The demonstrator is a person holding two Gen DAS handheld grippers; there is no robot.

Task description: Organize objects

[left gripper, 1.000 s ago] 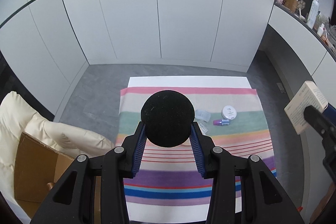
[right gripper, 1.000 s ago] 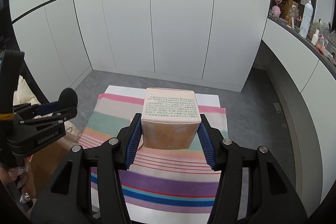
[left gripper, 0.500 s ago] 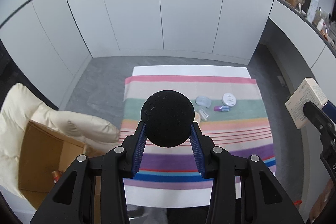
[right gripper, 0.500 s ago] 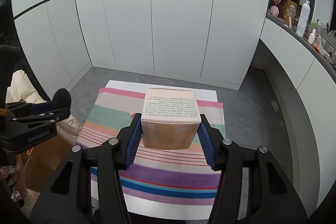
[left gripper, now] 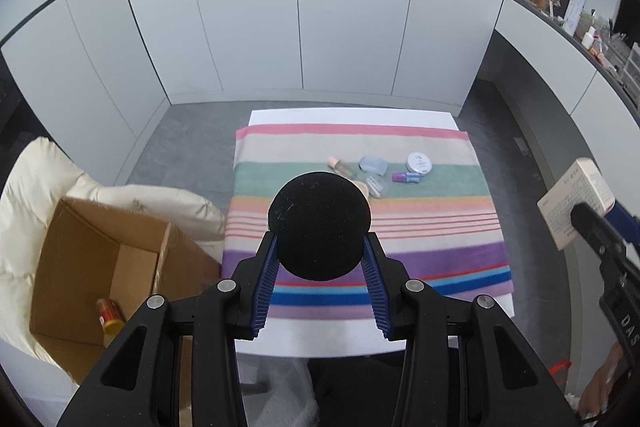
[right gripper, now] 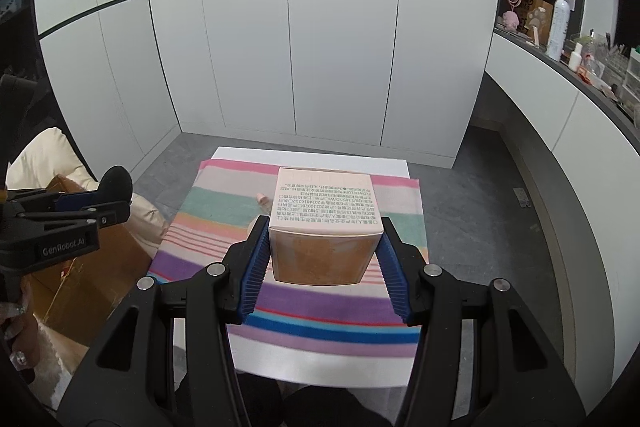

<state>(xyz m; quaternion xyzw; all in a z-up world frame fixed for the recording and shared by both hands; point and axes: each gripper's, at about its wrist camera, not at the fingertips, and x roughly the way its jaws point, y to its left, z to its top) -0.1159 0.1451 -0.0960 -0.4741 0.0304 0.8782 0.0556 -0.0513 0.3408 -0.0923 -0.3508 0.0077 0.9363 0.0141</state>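
Observation:
My left gripper (left gripper: 319,255) is shut on a black round puff (left gripper: 319,225), held high above the near edge of the striped cloth (left gripper: 420,219). My right gripper (right gripper: 324,251) is shut on a pink printed carton (right gripper: 324,215), also high over the cloth (right gripper: 208,223). The carton shows at the right edge of the left wrist view (left gripper: 572,201). The left gripper with the puff (right gripper: 116,183) shows at the left of the right wrist view. An open cardboard box (left gripper: 100,267) sits left of the table on a cream cushion, with a red and yellow can (left gripper: 108,319) inside.
On the cloth's green stripe lie a pink-capped bottle (left gripper: 342,166), a grey-blue case (left gripper: 373,164), a white round tin (left gripper: 419,161), a small purple tube (left gripper: 406,177) and a clear packet (left gripper: 376,185). A shelf with bottles (left gripper: 576,7) runs along the right wall.
Both grippers have risen and drawn back from the table, so more of the cloth and its near edge shows. The cardboard box has come further into the left wrist view.

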